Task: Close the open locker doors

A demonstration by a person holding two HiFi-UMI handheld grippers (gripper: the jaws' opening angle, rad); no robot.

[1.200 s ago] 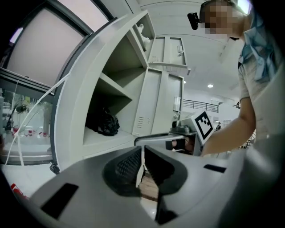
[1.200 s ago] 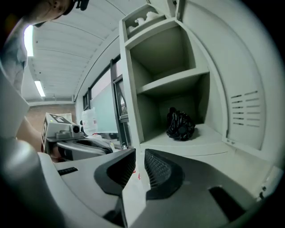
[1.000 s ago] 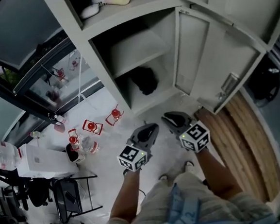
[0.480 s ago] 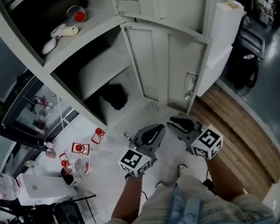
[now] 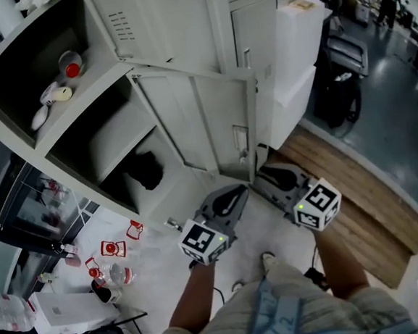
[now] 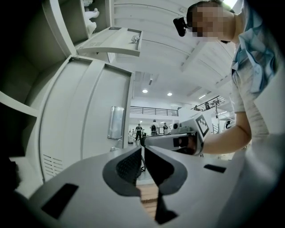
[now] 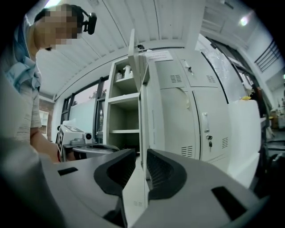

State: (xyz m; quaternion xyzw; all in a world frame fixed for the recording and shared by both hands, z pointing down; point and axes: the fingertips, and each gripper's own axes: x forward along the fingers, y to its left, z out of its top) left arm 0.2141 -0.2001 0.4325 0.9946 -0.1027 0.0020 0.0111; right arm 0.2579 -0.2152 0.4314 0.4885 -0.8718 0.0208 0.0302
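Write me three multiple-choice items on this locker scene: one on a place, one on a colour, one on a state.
1. Where is the black bag?
A on the floor outside
B in the bottom of the open locker
C on the top shelf

2. What colour is the cap on the upper shelf?
A red
B blue
C green

3. How does the lower door stand?
A shut
B swung open
C off its hinges

Answers: B, the bag lies inside, under the inner shelf; A, the cap shows red in the head view; B, the door's inner face is visible.
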